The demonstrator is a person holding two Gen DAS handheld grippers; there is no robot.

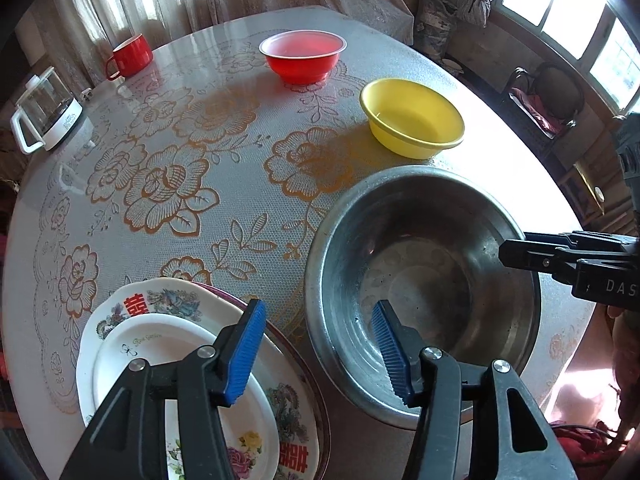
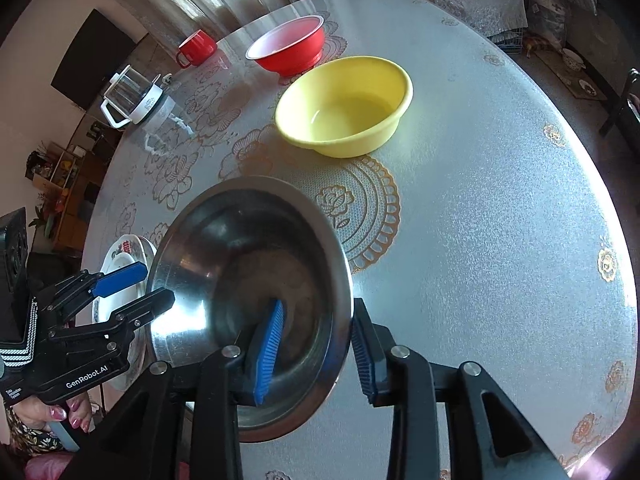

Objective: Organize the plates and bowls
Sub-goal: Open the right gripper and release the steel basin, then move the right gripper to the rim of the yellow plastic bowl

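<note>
A big steel bowl stands on the table near the front edge. My left gripper is open astride its left rim: one blue pad is inside the bowl, the other hangs over a stack of plates. My right gripper is open across the bowl's right rim, which runs between its pads, close by the outer one. A yellow bowl and a red bowl sit farther back.
A round table wears a floral cover. A red mug and a glass kettle stand at the far left. A person's hand holds the left gripper. Chairs stand beyond the table's right side.
</note>
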